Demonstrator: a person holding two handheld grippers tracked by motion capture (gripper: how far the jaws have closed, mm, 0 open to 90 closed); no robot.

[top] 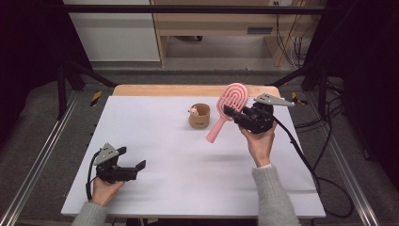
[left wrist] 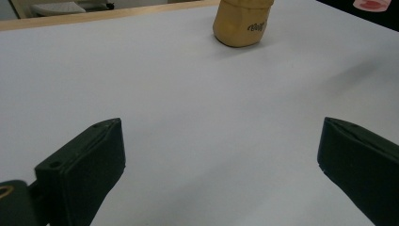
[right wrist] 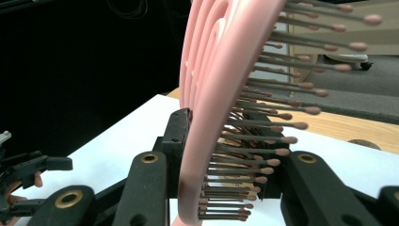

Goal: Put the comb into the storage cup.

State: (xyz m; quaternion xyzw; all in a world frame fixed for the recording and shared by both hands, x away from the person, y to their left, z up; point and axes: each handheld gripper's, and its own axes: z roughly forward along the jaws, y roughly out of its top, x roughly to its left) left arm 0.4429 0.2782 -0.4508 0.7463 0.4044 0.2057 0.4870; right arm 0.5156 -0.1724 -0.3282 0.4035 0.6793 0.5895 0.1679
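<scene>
My right gripper (top: 234, 116) holds a pink hairbrush (top: 233, 98) in the air above the table's right side. Its oval head points up and away, and its handle slants down toward the left. In the right gripper view my right gripper (right wrist: 222, 123) is shut across the pink hairbrush (right wrist: 211, 84), one jaw against the flat back and the other in among the bristles. A brown cup (top: 200, 117) with a small pale figure on its rim stands just left of the brush. My left gripper (top: 132, 157) rests open near the front left, and between its jaws (left wrist: 221, 136) there is only bare table, with the brown cup (left wrist: 241, 21) far ahead.
The white table top (top: 160, 141) has a wooden strip (top: 188, 90) along its far edge. Metal rails run down both sides, and cables lie on the floor at the right. A black cable (top: 301, 155) trails from my right gripper over the table's right edge.
</scene>
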